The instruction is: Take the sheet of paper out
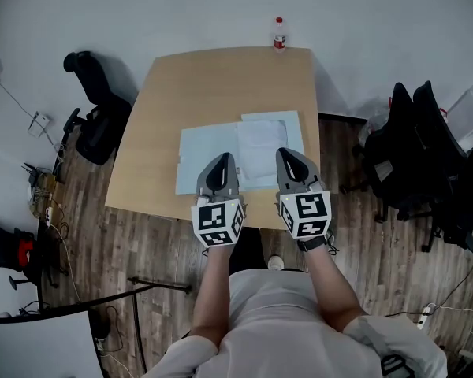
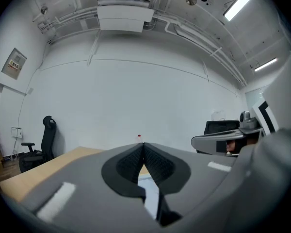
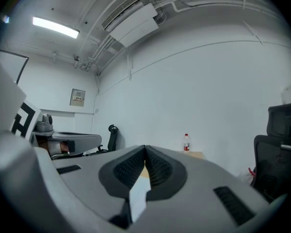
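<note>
A pale blue folder point(image 1: 199, 157) lies flat on the wooden table point(image 1: 213, 85), near its front edge. A white sheet of paper point(image 1: 262, 138) overlaps the folder's right half. My left gripper point(image 1: 223, 158) hovers over the folder's front middle and points level, with its jaws shut and nothing between the tips point(image 2: 143, 144). My right gripper point(image 1: 286, 153) is over the sheet's front right corner, also shut with nothing seen gripped point(image 3: 145, 148). Pale paper shows through the gap behind each pair of closed tips.
A water bottle with a red cap point(image 1: 279, 35) stands at the table's far edge. A black office chair point(image 1: 94, 109) is to the left of the table, and more black chairs point(image 1: 426, 156) stand to the right. The person's body is just behind the front edge.
</note>
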Motion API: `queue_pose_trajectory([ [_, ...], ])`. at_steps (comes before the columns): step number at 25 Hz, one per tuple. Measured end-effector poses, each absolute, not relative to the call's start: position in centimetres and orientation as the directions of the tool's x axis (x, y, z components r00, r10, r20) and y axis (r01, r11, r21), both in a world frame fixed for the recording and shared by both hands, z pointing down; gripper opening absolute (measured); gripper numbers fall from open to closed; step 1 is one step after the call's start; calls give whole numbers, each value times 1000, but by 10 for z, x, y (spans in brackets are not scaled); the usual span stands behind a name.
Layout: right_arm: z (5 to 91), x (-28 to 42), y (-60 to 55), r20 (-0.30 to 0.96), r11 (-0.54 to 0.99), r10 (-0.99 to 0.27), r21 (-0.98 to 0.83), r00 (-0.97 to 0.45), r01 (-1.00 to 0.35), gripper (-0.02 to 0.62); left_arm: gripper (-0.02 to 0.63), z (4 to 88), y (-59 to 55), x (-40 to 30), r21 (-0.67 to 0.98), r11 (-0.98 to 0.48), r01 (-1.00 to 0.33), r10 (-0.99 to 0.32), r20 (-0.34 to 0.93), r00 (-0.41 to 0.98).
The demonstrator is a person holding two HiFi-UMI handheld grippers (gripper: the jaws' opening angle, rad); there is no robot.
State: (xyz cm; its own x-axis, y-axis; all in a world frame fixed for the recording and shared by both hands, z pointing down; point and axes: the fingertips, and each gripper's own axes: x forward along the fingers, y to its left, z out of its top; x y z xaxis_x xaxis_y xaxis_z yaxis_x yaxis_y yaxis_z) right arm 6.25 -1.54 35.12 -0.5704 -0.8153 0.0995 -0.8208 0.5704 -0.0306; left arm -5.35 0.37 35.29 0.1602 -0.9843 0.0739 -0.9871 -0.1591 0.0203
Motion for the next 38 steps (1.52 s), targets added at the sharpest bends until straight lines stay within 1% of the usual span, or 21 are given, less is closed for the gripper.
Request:
queue_pose_trajectory([
  [14,394,19,-98,221,607,-763,-73,-607,-791,12,9,398,-87,-101,61,-146,-987,-970,190,155],
  [21,414,5,-135,279,594,-754,-96,-594,-799,12,10,433,-125,-117,122,-174,-977,-935,292,203],
  [27,442,2,-159,342,573,-744,-114,-574,-811,12,14,465,-150,-125,158,-183,-970,-907,353,229],
  [38,482,-13,-183,422,574,-698,-153,-578,-805,12,44,535,-173,-125,254,-201,-946,-816,491,306],
])
